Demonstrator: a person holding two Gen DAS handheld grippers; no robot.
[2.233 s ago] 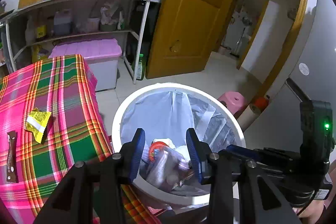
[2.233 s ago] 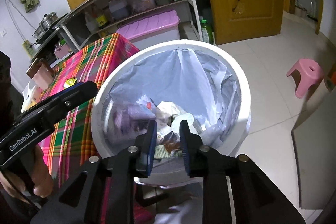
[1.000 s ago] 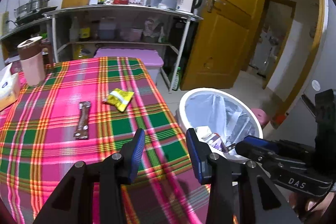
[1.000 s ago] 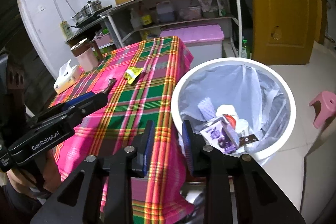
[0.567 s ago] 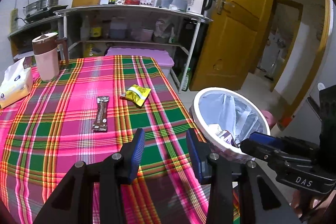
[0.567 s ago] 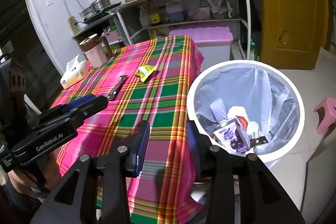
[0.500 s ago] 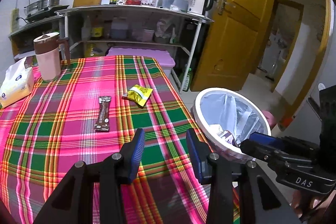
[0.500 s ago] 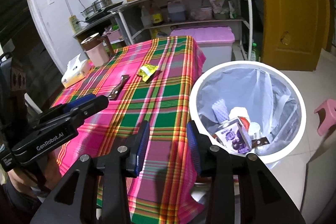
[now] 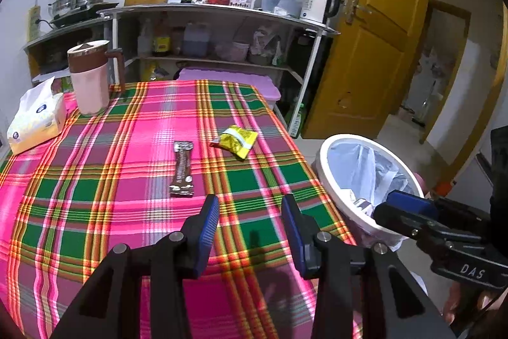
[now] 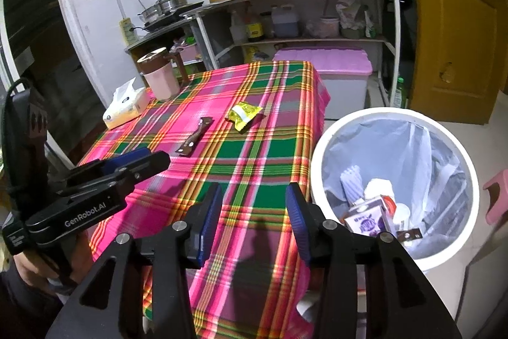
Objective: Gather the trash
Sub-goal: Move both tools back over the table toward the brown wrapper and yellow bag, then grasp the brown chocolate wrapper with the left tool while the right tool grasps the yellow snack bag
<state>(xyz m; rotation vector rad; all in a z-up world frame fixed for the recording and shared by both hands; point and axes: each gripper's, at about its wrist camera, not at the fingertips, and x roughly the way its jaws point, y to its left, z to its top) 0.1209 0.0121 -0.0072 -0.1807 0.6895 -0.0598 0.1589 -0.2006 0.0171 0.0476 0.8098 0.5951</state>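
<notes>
On the pink-and-green plaid tablecloth (image 9: 104, 180) lie a brown snack-bar wrapper (image 9: 182, 169) (image 10: 195, 141) and a crumpled yellow wrapper (image 9: 236, 141) (image 10: 243, 112). My left gripper (image 9: 250, 212) hovers open over the near table, a short way in front of the brown wrapper, nothing between its fingers. My right gripper (image 10: 254, 205) hangs over the table's right edge beside the bin; its jaws are opening and hold nothing. The white bin (image 10: 330, 142) (image 9: 330, 177) with a clear liner stands right of the table and holds a purple carton (image 10: 368, 218) and other trash.
At the table's far left stand a pink jug with a brown lid (image 9: 89, 75) and a tissue pack (image 9: 35, 116). Behind are metal shelves (image 9: 222, 11) with bottles and a kettle, a purple-lidded box (image 10: 324, 59), a yellow door (image 9: 371, 53) and a pink stool (image 10: 497, 199).
Both grippers have swung from above the bin back toward the table, so the wrappers sit more centrally. The right gripper's jaws have widened; the left's are unchanged.
</notes>
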